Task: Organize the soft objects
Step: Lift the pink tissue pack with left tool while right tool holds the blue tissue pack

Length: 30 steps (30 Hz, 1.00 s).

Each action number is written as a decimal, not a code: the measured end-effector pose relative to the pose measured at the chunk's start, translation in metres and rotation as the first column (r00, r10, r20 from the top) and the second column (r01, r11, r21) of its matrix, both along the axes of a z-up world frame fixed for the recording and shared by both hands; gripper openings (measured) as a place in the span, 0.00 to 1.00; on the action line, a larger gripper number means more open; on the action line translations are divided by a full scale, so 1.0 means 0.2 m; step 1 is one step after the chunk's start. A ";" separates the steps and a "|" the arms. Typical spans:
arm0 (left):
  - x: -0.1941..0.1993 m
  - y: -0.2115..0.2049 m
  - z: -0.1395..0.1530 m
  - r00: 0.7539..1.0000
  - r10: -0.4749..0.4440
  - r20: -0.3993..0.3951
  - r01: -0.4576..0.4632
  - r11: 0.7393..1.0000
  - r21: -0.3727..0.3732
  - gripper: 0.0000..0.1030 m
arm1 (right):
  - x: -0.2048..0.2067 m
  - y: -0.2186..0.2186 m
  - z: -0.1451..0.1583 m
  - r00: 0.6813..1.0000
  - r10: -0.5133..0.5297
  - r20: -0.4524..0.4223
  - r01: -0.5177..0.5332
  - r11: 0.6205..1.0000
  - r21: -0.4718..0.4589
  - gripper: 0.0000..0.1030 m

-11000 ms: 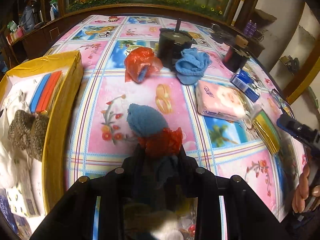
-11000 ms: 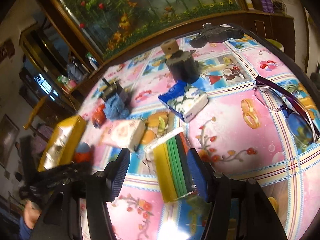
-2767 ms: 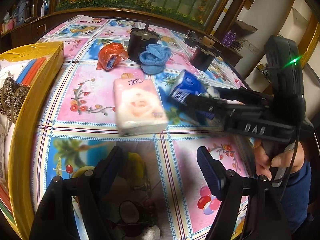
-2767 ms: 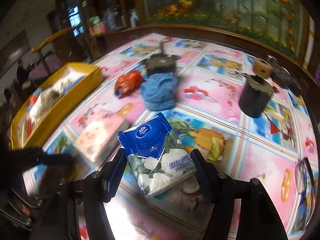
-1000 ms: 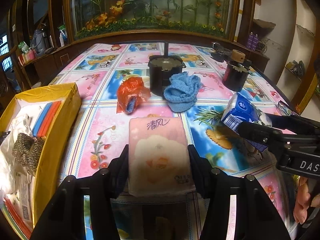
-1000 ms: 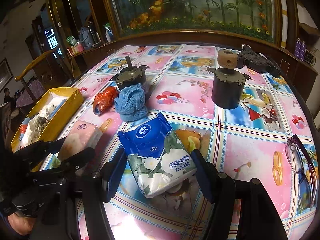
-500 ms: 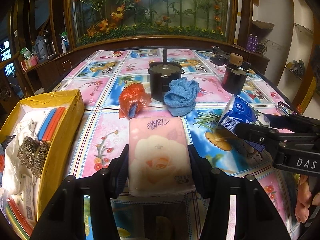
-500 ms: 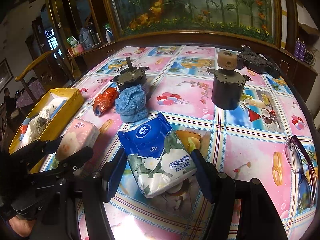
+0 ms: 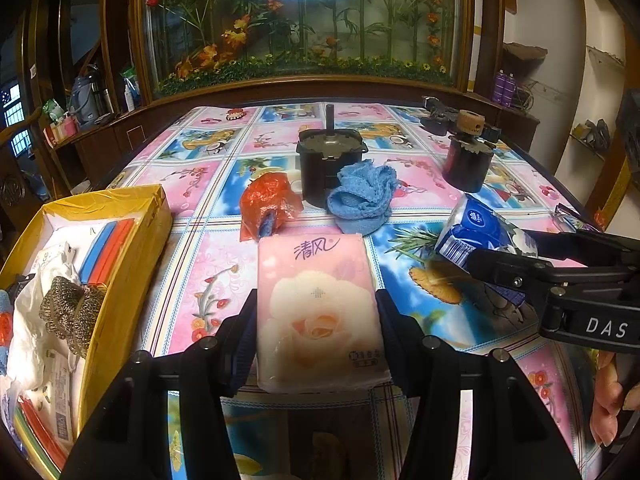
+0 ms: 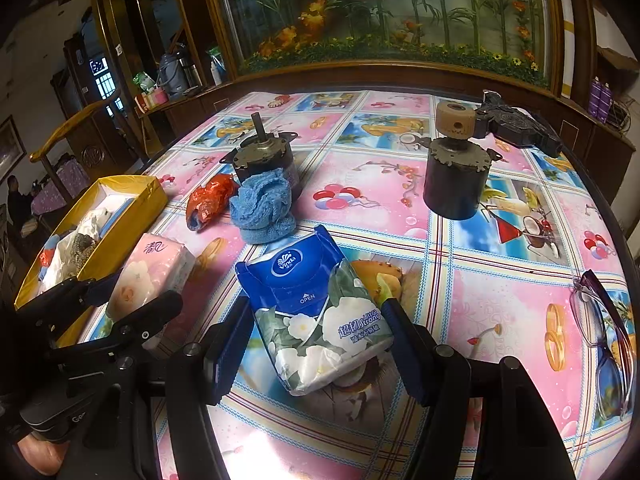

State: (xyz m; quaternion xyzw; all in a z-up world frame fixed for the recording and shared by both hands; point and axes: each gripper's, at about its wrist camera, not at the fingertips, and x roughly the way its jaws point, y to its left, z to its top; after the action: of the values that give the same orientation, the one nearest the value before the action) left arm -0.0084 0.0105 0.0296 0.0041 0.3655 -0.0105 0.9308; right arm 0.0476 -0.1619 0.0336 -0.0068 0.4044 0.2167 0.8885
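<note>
Left wrist view: the left gripper [image 9: 316,332] clamps a pink tissue pack [image 9: 318,312] between its two fingers, one pad pressed on each long side. The pack's wrapper bears a rose print, two large Chinese characters at its far end and a small dark label near its close end, too small to read. Right wrist view: the right gripper [image 10: 314,342] grips a blue tissue pack [image 10: 316,308] the same way. Its blue flap reads "Vinda" and "OPEN"; the floral panel below carries Chinese characters and "Ultra Strong".

Both packs are held over a table [image 9: 200,176] covered with a patterned pink and blue cloth. In the left wrist view the blue pack [image 9: 480,236] sits to the right of the pink one, and the right gripper's [image 9: 532,256] body shows the letters "DAS". In the right wrist view the pink pack [image 10: 150,276] lies to the left, in the left gripper [image 10: 132,300].

A yellow box [image 9: 132,248] stands at the table's left edge. It holds a metal scourer [image 9: 70,314], blue and orange sponges [image 9: 108,248] and white wrappers [image 9: 36,344] with print too small to read. Beyond the pink pack lie a red bag [image 9: 268,204] and a blue cloth [image 9: 362,196]; the cloth rests against a dark motor [image 9: 328,160]. A second motor [image 10: 456,172] with a wooden wheel on top stands well apart to the right. Glasses [image 10: 604,328] lie near the right edge.
</note>
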 end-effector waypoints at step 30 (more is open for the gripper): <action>-0.08 0.09 0.11 0.999 0.000 0.037 0.002 0.997 -0.075 0.52 | -0.04 -0.04 0.03 0.996 -0.086 0.008 0.085 0.994 0.063 0.68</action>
State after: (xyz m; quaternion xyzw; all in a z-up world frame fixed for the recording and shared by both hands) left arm -0.0245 0.0285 0.0513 -0.0304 0.3475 -0.0246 0.9369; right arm 0.0400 -0.1706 0.0386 0.0373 0.3924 0.1911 0.8989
